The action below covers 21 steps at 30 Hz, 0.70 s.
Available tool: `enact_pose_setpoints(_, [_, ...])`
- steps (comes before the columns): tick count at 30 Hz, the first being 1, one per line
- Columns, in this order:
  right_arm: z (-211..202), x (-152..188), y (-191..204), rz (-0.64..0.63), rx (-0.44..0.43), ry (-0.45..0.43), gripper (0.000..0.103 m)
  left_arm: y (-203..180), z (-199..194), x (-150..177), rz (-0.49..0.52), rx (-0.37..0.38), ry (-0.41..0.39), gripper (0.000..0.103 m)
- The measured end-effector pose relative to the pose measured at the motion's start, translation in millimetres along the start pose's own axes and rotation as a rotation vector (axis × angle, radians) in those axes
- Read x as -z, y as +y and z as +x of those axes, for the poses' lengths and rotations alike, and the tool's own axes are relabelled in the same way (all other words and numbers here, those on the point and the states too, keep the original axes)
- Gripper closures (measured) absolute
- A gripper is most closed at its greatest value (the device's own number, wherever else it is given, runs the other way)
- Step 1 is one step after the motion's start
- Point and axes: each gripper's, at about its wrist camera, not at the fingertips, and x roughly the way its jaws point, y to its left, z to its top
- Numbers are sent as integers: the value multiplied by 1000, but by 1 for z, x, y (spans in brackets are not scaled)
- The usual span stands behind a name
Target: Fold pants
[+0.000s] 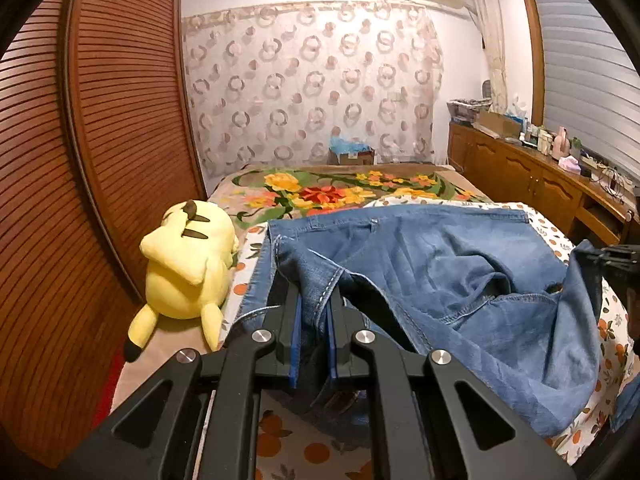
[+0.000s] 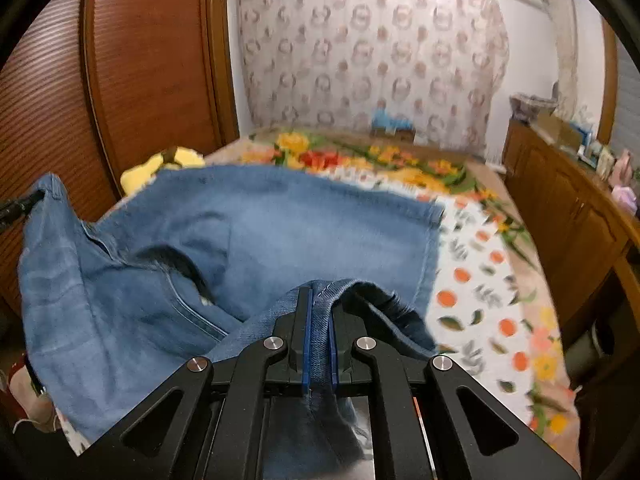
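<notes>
The jeans (image 1: 460, 264) are faded blue denim with pale stitching, rumpled, a pocket opening showing. They are lifted at the near end and sag between the two grippers; the far part lies flat on the bed (image 1: 280, 440), ahead of both. Their long axis cannot be told for certain. The left gripper (image 1: 318, 312) is clamped on a stitched denim edge; the right gripper (image 2: 319, 320) pinches a folded band of denim. A yellow plush toy (image 1: 188, 264) lies left of the left gripper.
</notes>
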Motion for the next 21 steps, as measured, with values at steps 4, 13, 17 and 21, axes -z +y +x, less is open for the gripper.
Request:
enact_pose_setpoints(4, [14,12,-6,39,-27,48,80,-4,1,4,9,0,9,92])
enact_pose_setpoints(13, [-50,49,-26,85,15,-35,56,-7,0,9,8,6,17,92])
enact_pose_setpoints(17, [-75,80,-27,109,31,-13,56,-9,2,12,8,7,22,92])
enact_pose_setpoints(21, [-81,102,-26,138,22,29,56,-9,2,10,5,3,13,92])
